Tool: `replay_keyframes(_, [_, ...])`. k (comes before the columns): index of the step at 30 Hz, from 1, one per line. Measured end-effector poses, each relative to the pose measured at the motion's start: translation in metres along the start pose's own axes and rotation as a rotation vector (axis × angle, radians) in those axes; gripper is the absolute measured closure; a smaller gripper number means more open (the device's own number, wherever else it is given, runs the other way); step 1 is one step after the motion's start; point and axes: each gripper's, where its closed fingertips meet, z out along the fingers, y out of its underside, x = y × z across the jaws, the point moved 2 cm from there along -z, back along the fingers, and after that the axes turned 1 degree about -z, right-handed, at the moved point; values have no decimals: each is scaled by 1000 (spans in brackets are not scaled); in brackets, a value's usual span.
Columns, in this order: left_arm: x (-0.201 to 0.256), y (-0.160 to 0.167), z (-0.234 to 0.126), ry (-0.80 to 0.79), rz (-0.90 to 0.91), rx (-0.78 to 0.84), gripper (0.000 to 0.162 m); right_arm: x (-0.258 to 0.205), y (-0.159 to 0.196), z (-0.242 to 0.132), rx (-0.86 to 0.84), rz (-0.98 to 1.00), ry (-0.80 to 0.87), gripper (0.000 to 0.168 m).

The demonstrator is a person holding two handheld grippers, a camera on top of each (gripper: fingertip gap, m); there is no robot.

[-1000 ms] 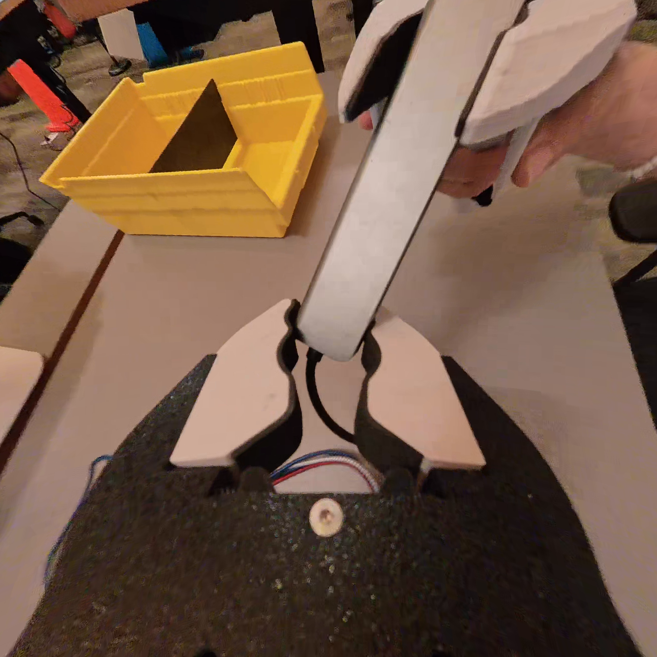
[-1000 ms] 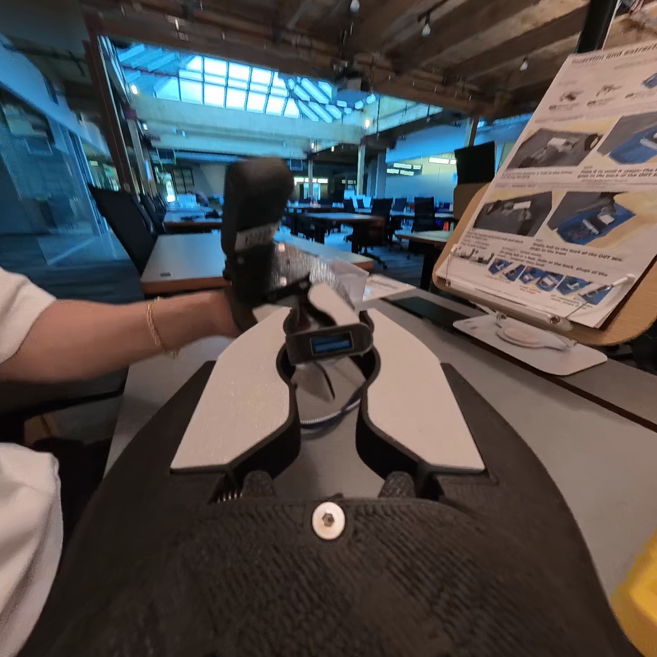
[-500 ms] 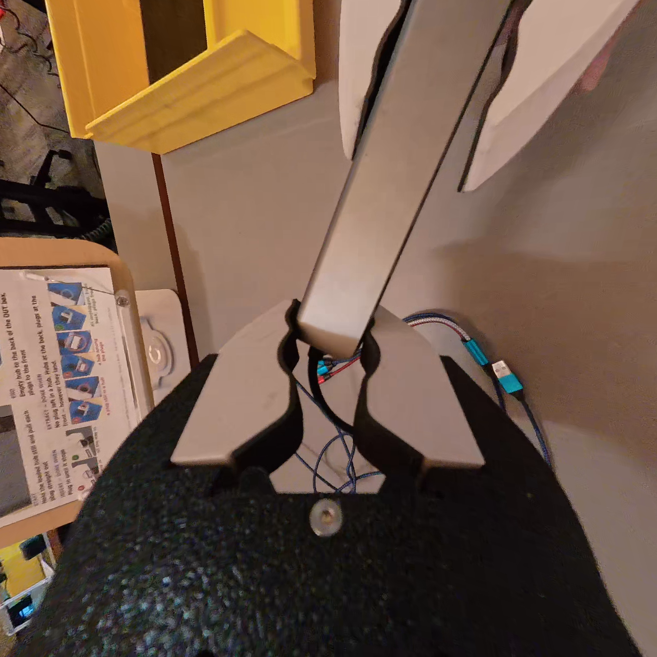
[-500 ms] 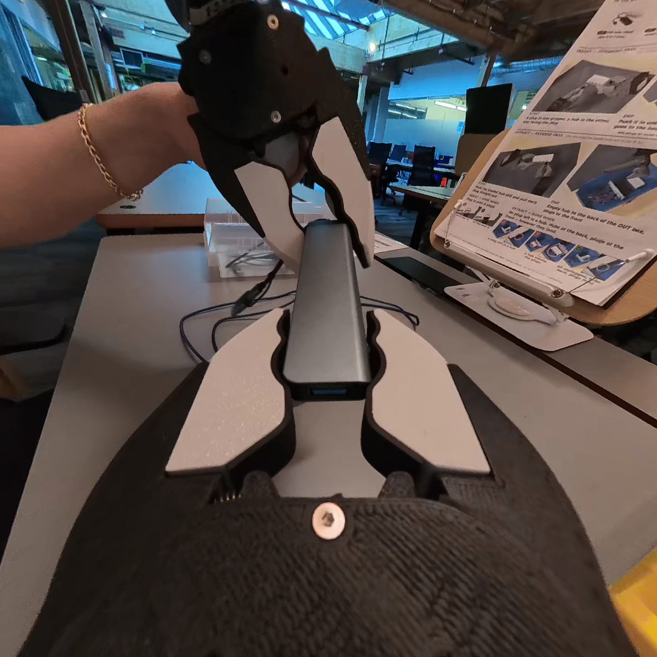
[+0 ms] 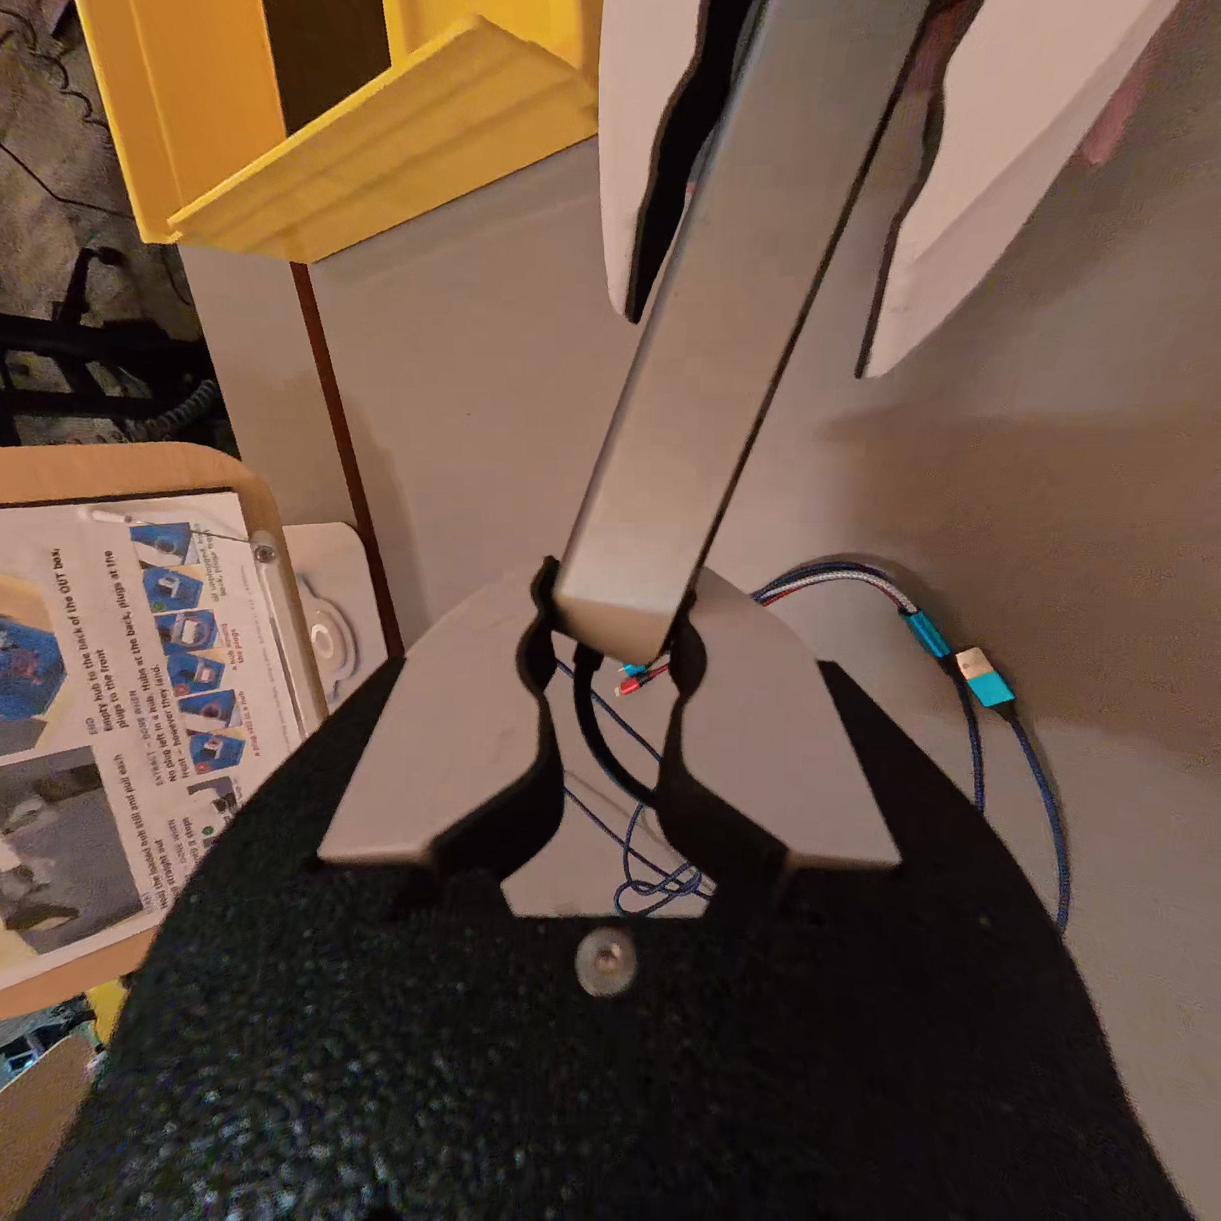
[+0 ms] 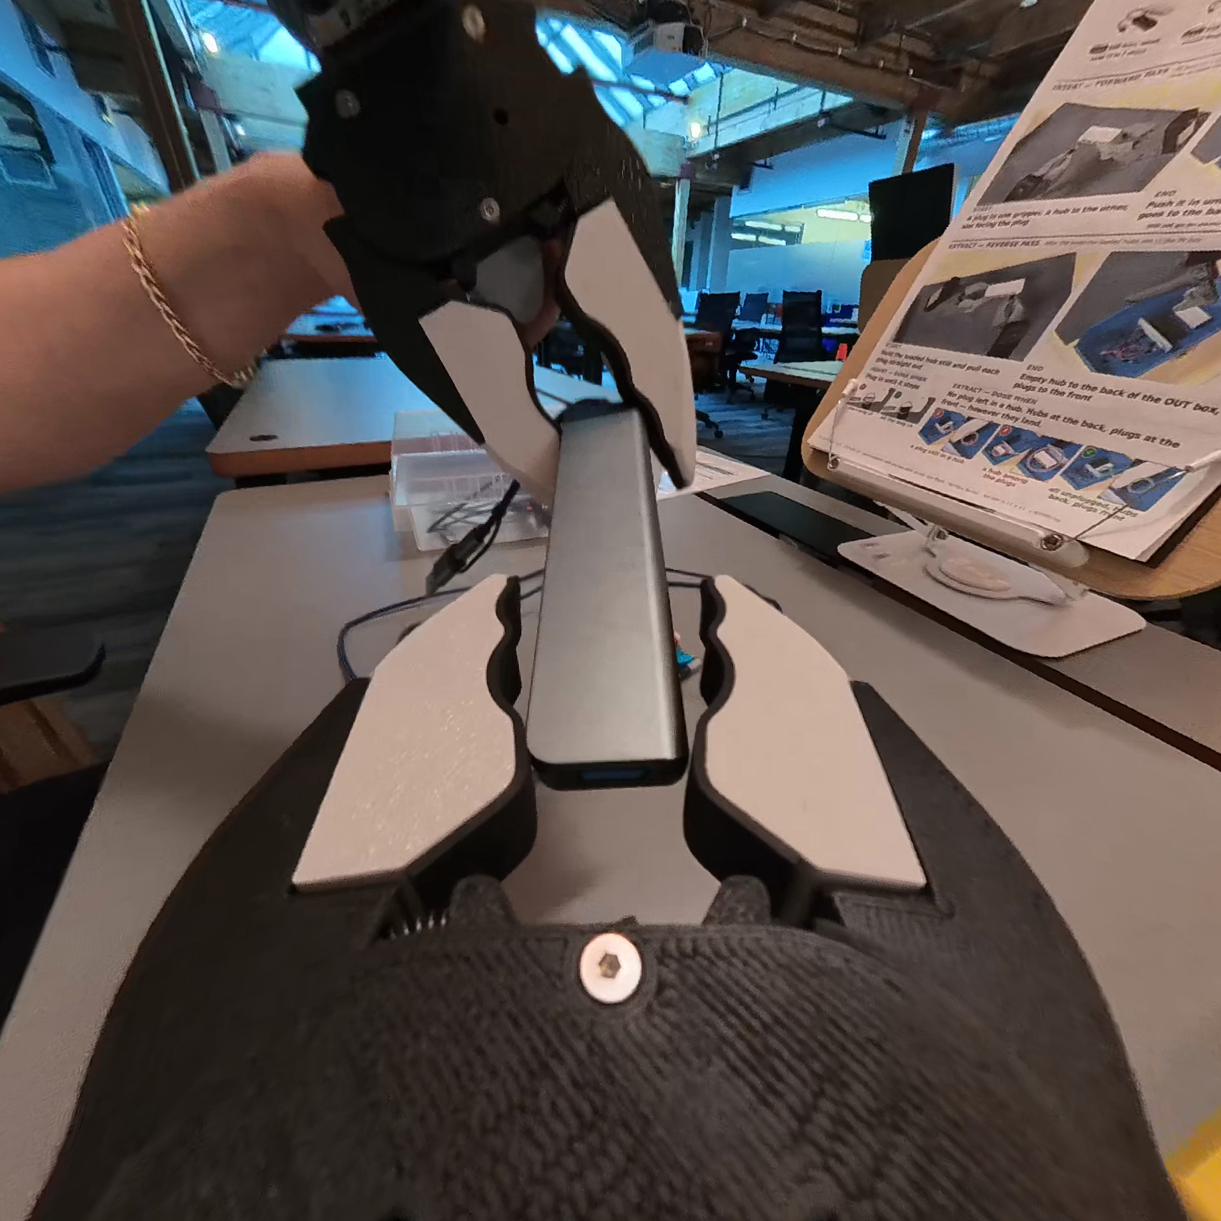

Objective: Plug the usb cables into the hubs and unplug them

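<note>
A grey USB hub [image 5: 713, 370] spans between the two grippers above the table. My left gripper [image 5: 618, 594] is shut on one end of it; the right wrist view shows it higher up, gripping the hub's far end [image 6: 608, 462]. My right gripper [image 6: 611, 581] is open, its fingers standing apart on both sides of the hub [image 6: 601, 661], whose blue port end faces the camera. The hub's black cable [image 6: 462, 561] hangs down. A blue braided cable with a teal plug [image 5: 984, 680] lies on the table, with a red plug [image 5: 634, 684] beneath the hub.
A yellow bin [image 5: 370, 152] stands at the table's far left. An instruction sheet on a wooden stand [image 5: 132, 661] sits on the adjoining table, also in the right wrist view [image 6: 1057, 330]. A clear plastic box [image 6: 449, 482] with cables stands behind. A person's hand [image 6: 198, 297] holds the left gripper. My hands' fingertips stand some 6 cm from each other.
My right gripper has opened and its fingers have come off the hub. My left gripper stays shut on the other end. Both grippers swung round in the last second, bringing the cables into view.
</note>
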Motion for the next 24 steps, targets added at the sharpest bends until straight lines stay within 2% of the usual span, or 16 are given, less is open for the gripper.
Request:
replay_keyframes(3, [-2,-5,-2,3,1,5,131,1,4,0,-21,24,-25,113])
replay_keyframes(11, [-13,-13,3,-3,39,-27,131,13,-3,-6,10,-22,71,113])
replay_keyframes(19, [-22,-31,10,22,-43,169,130,21,-19,-19,150,25,107,114])
replay_keyframes(24, [-21,-28,3,37,15,125,131,15,-14,-15,117,23,45,115])
